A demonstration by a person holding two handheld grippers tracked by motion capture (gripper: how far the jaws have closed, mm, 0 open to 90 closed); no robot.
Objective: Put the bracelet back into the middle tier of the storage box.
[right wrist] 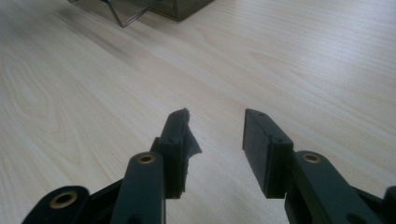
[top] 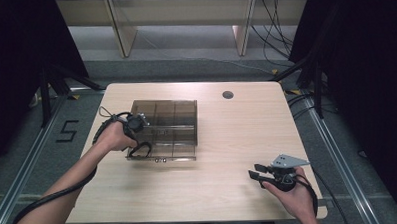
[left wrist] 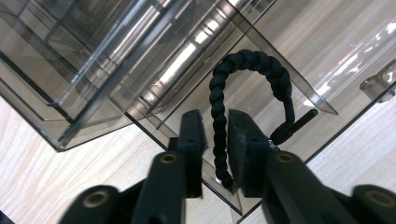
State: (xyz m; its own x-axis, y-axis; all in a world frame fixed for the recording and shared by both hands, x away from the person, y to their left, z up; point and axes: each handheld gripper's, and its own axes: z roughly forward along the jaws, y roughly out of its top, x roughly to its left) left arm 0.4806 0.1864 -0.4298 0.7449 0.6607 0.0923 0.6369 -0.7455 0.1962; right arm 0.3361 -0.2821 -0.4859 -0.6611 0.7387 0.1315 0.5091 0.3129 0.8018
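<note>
Placement looking nearly done. From the high view: holding the left gripper (top: 137,144) at the seven o'clock corner of the smoky plastic box (top: 176,113), itself sitting toward ten o'clock on the table (top: 227,141). Parking the right gripper (top: 256,171) down at five o'clock, well apart from the box, carrying nothing. Leaving wide bare wood from two to six o'clock for pulling either hand back; keeping only a narrow strip between the box and the table's nine o'clock edge.

From the left gripper view: straddling the black braided cord (left wrist: 247,60) with the left gripper (left wrist: 215,116), jaws spread slightly, apparently not pinching, a sliver of gap showing on one side. Lying on the clear floor of the box's corner compartment, looping toward twelve o'clock, close beside a slanted divider. Probably remaining: backing the jaws straight out without snagging the loop or knocking the thin wall at three o'clock.

From the right gripper view: pointing the right gripper (right wrist: 215,114) at bare table, jaws spread wide and empty, the box corner (right wrist: 177,7) far off at twelve o'clock.
</note>
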